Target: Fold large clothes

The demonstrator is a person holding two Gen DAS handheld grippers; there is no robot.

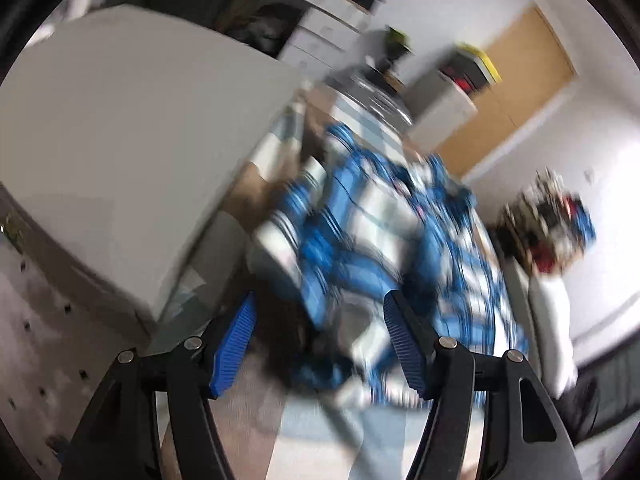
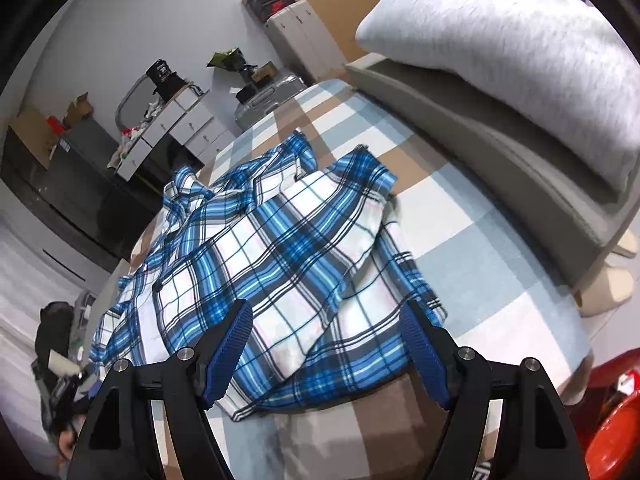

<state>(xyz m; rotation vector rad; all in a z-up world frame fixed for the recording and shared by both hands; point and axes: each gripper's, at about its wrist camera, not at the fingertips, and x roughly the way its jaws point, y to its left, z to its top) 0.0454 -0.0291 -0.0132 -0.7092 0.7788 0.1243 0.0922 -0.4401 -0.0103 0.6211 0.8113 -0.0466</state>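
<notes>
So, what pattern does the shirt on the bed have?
The shirt is a blue and white plaid with thin dark lines. The right wrist view shows it best.

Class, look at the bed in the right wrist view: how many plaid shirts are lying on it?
1. The plaid shirt lies spread on the checked bedcover, partly folded, just ahead of the camera. Nothing suggests another, though one could be hidden beneath.

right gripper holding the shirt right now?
No. The right gripper stands open above the plaid shirt, its pads clear of the cloth, which lies flat on the bed.

plaid shirt [image 2: 256, 248]: 1 | pillow [image 2: 512, 52]: 1 | suitcase [image 2: 264, 98]: 1 | claw: left [image 1: 320, 344], right [image 2: 326, 350]: 2
</notes>
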